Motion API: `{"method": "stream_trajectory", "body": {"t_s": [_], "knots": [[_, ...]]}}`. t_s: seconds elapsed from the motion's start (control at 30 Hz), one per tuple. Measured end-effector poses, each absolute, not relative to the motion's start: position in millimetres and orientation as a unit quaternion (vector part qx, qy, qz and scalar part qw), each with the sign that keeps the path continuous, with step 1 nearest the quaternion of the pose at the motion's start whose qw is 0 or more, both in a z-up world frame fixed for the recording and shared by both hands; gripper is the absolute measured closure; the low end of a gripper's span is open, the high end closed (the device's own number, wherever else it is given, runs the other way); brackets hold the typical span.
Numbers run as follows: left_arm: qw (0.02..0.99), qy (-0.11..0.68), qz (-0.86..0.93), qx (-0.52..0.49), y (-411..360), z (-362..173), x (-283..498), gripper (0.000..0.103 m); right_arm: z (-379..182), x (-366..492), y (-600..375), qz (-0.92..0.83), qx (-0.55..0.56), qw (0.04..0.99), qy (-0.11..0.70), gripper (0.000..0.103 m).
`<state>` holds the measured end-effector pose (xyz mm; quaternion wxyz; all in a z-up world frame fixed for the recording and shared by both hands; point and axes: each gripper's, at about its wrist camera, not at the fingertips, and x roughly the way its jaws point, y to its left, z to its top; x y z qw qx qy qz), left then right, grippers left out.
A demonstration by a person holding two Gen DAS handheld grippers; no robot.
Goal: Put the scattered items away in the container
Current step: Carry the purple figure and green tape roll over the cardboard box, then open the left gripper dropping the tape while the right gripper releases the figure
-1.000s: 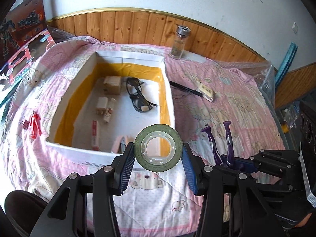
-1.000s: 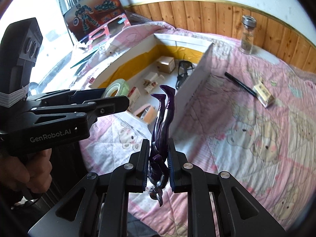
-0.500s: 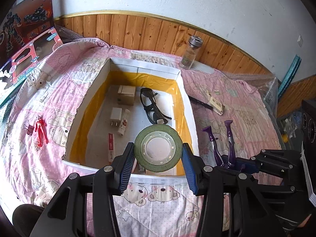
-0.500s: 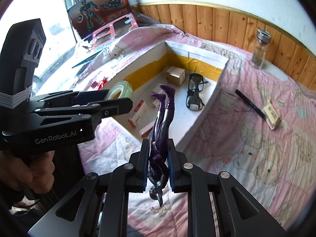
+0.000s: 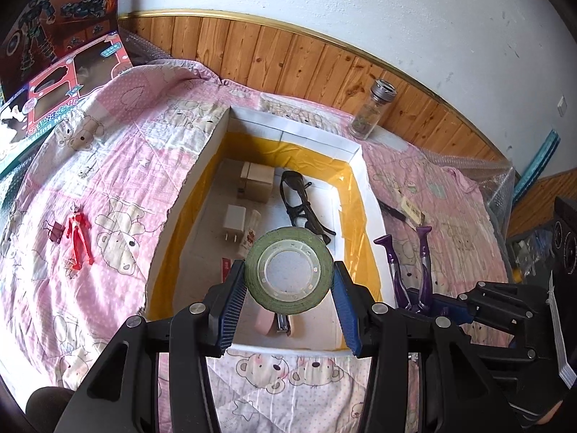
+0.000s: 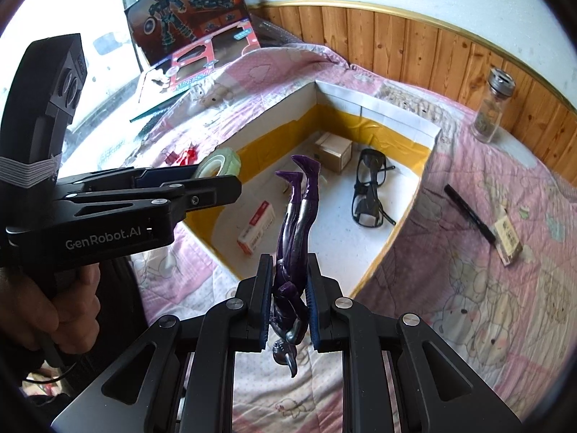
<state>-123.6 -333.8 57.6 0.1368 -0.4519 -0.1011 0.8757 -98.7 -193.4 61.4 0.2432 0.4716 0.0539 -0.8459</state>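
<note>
The left gripper (image 5: 288, 281) is clamping a roll of green tape (image 5: 288, 270) by its outer rim, holding it on edge above the near end of the white, yellow-lined box (image 5: 355, 151). The right gripper (image 6: 288, 299) is pinching a purple figure (image 6: 295, 223) at the torso, its legs pointing out over the box's near edge. Inside the box, dark glasses (image 5: 303, 202), a small carton (image 5: 258, 180), a charger (image 5: 233, 222) and a pink stapler (image 5: 274, 321) are already lying on the floor. To release well, each load should probably be carried past the near wall, lowered over a bare patch clear of the glasses, and let go close to the floor; the tape, dropped on edge, could roll. Out on the pink quilt (image 5: 119, 180), a red figure (image 5: 77, 234) at the left and a black pen (image 6: 468, 213) and a small packet (image 6: 508, 234) at the right are waiting.
</note>
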Motion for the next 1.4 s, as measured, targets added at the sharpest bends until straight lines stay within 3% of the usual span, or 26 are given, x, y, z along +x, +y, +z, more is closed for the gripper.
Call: {"method": "stream_trajectory", "body": {"t_s": [0.73, 0.87, 0.9, 1.2, 1.4], "knots": [[0.136, -0.158, 0.835, -0.508, -329, 18, -186, 0.055, 25, -177, -207, -0.827, 0.507, 0.231, 0.077, 0.085], [0.139, -0.176, 0.813, -0.537, -329, -3, -196, 0.053, 14, -190, -211, -0.823, 0.512, 0.228, 0.092, 0.081], [0.139, -0.177, 0.809, -0.543, -330, -7, -197, 0.053, 11, -193, -210, -0.824, 0.513, 0.224, 0.091, 0.075], [0.128, -0.183, 0.813, -0.538, -349, -6, -186, 0.053, 8, -191, -196, -0.823, 0.521, 0.216, 0.064, 0.074], [0.114, -0.141, 0.834, -0.522, -347, 7, -169, 0.053, 14, -177, -194, -0.824, 0.518, 0.220, 0.059, 0.073]]}}
